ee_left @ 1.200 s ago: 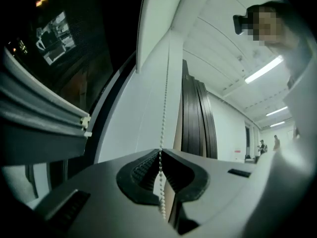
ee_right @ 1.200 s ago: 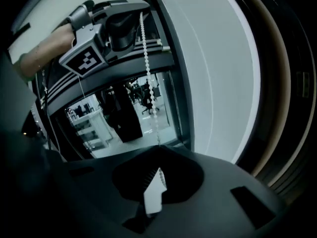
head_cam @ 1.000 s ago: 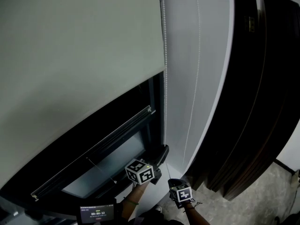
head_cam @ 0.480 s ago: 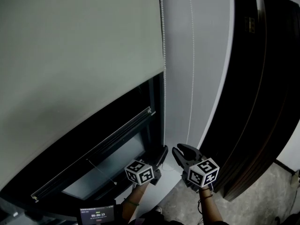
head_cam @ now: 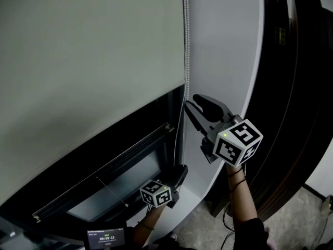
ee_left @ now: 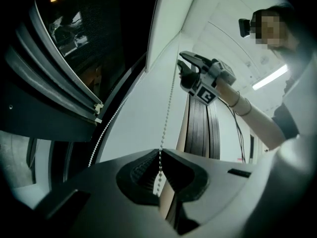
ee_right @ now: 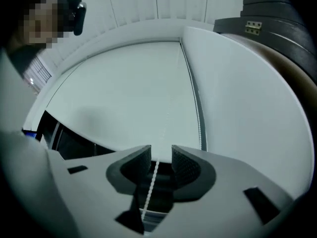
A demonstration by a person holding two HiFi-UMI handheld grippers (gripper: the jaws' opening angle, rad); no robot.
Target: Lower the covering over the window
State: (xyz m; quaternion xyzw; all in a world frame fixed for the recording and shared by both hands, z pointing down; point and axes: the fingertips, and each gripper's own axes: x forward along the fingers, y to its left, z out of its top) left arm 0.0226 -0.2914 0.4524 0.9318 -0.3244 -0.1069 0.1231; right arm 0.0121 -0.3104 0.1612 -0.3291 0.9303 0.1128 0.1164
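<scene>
A: What's changed?
B: The right gripper (head_cam: 190, 101) is up high now, by the blind (head_cam: 88, 61)'s bottom edge. Its fingers (ee_right: 185, 165) have just opened, w/ the bead chain (ee_right: 150, 180) between them, not pinched. The left gripper (head_cam: 180, 172) stays low, closed on the chain.
A: Meaning?
B: Prob. a fresh high grip for 1 more pull; the blind's only partway down.
A: Unclear?
B: Top of the blind is cut off, and I can't tell which strand lowers it.

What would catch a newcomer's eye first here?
The big pale grey roller blind fills the upper left, stopping partway down the dark window. By its right edge, the right gripper, held high with jaws just opened, straddles the white bead chain; the left gripper below is shut on it.
</scene>
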